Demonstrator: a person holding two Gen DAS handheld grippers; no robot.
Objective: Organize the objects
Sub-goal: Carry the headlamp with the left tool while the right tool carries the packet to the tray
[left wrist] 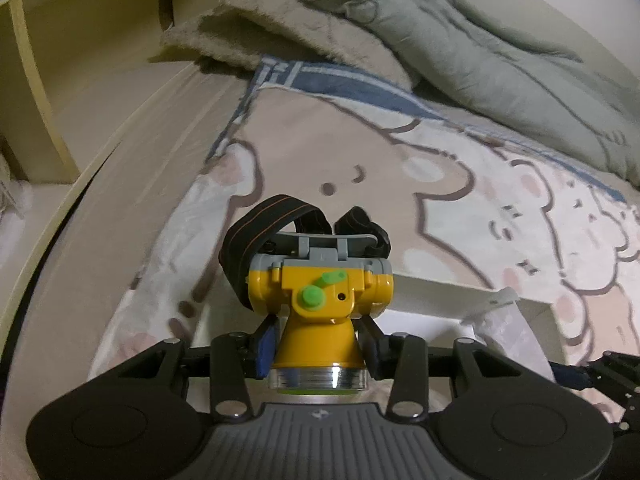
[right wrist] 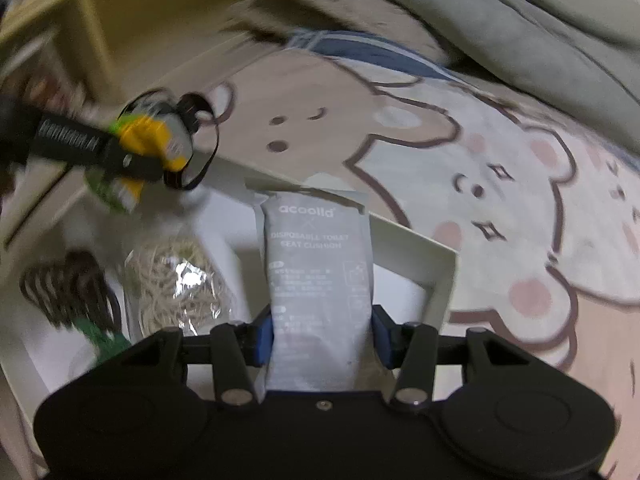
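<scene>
The yellow headlamp (left wrist: 320,300), one rigid plastic unit with a floppy elastic strap, is clenched by your left gripper (left wrist: 320,344) at its tapered lens barrel above the white storage box (left wrist: 440,292). Your right gripper (right wrist: 322,338) clamps one light, crinkly toilet seat cushion packet (right wrist: 318,264) over that box, which holds one bag of rubber bands (right wrist: 176,284).
</scene>
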